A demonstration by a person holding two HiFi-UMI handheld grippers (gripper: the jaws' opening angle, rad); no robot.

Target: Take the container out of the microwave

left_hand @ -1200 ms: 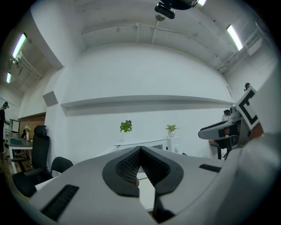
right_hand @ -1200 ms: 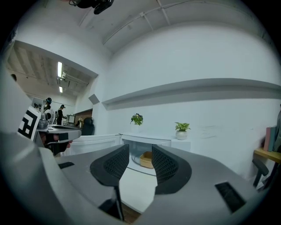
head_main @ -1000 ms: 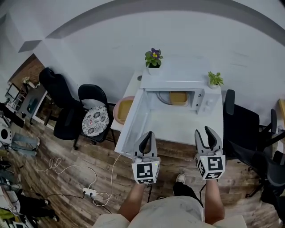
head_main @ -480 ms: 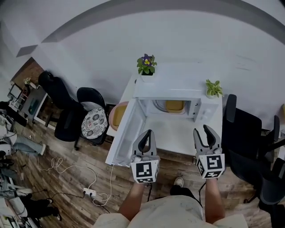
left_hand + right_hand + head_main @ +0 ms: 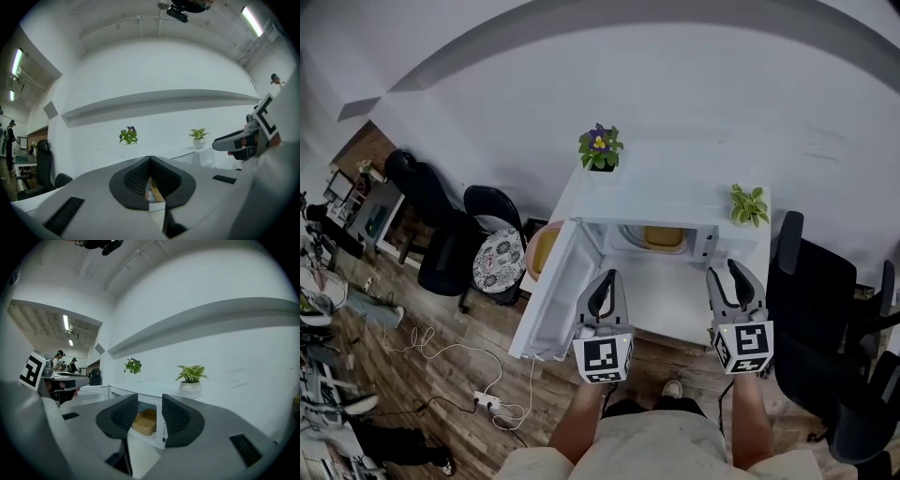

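The person is easing back from the open white microwave (image 5: 675, 199). The tan square container (image 5: 663, 236) is still waiting inside at 12 o'clock. The left gripper (image 5: 607, 287) is keeping its jaws together and the right gripper (image 5: 728, 281) is holding its jaws parted and empty.

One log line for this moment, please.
door: open | container: inside microwave | left gripper: shut, empty | right gripper: open, empty | contact: none

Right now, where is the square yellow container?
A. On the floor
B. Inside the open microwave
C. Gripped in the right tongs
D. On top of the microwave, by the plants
B: the container sits inside the microwave, whose door is swung open. The right tongs are open, hold nothing and are short of it.
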